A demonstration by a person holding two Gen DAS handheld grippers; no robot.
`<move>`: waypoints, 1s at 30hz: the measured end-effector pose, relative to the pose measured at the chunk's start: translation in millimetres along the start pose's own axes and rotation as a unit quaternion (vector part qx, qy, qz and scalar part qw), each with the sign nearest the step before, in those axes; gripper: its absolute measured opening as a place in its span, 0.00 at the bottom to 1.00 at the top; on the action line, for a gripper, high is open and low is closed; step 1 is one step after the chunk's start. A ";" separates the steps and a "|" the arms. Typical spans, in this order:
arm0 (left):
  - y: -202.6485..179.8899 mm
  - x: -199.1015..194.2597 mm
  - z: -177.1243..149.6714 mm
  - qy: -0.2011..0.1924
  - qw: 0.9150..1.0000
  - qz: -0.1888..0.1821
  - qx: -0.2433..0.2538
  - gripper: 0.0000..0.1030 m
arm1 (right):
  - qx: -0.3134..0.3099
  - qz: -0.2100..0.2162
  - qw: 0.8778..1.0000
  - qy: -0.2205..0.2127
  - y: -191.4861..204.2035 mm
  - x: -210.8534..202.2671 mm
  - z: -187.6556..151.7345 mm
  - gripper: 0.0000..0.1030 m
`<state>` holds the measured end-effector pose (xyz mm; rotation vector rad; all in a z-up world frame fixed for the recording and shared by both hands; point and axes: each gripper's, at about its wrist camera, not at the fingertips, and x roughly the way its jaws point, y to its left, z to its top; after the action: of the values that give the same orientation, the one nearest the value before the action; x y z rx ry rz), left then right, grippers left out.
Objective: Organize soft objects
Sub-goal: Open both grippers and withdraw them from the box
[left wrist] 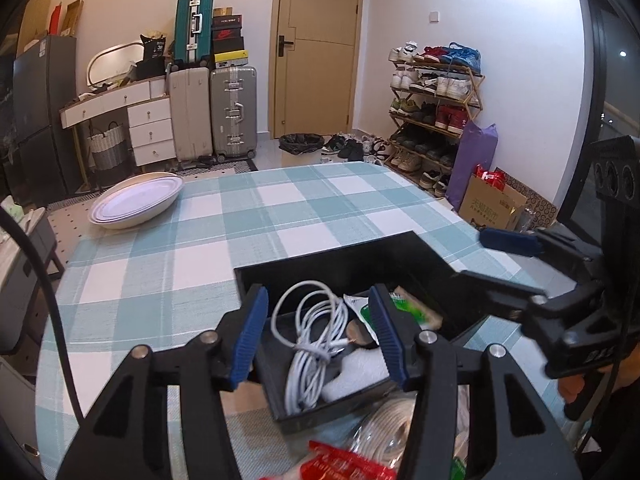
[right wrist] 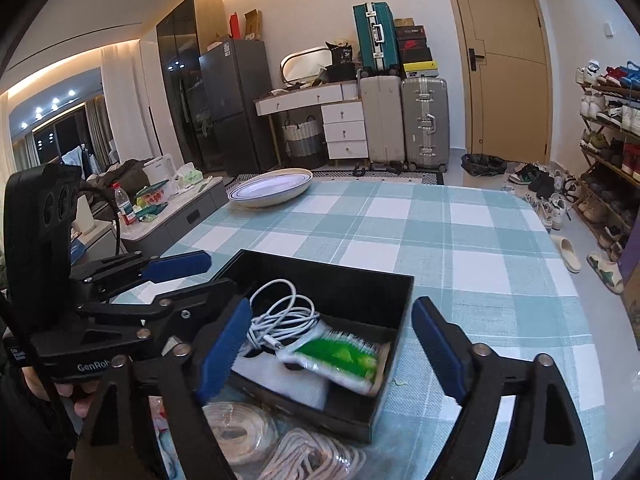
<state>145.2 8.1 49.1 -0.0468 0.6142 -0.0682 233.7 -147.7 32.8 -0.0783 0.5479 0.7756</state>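
A black open box point(left wrist: 332, 250) point(right wrist: 320, 266) sits on the checked tablecloth. Inside lie a coiled white cable point(left wrist: 312, 344) point(right wrist: 280, 316), a green-and-white packet point(right wrist: 340, 356) point(left wrist: 400, 308) and a white soft pad point(left wrist: 360, 368) point(right wrist: 288, 384). My left gripper point(left wrist: 320, 336) point(right wrist: 220, 271) hovers open over the box's near left part, the cable showing between its blue pads but untouched. Open wide over the near right part, my right gripper point(right wrist: 332, 312) point(left wrist: 472, 256) frames the packet without touching it. Bagged coils of pale rope point(right wrist: 240, 428) point(left wrist: 392, 428) and a red packet point(left wrist: 344, 464) lie in front of the box.
Stacked white plates point(left wrist: 136, 204) point(right wrist: 272, 190) rest at the table's far left corner. A low side table with a bottle point(right wrist: 128, 204) stands to the left. A shoe rack point(left wrist: 436, 108) and a cardboard box point(left wrist: 492, 200) stand to the right.
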 end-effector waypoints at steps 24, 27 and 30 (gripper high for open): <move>16.6 -63.9 -55.1 -0.018 0.999 0.025 -0.023 1.00 | 0.019 -0.008 0.998 0.052 27.7 -50.5 -56.0 0.99; 13.4 -63.5 -62.0 -0.012 0.999 0.029 -0.015 1.00 | 0.025 0.002 0.998 0.063 28.2 -48.4 -61.3 0.99; 9.5 -64.3 -66.1 -0.010 1.000 0.030 -0.003 1.00 | 0.023 0.003 0.998 0.065 30.1 -48.7 -63.3 0.99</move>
<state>55.1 21.0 31.4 -0.0345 0.5956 -0.0087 156.9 -174.1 6.6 -0.0850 0.6888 0.7666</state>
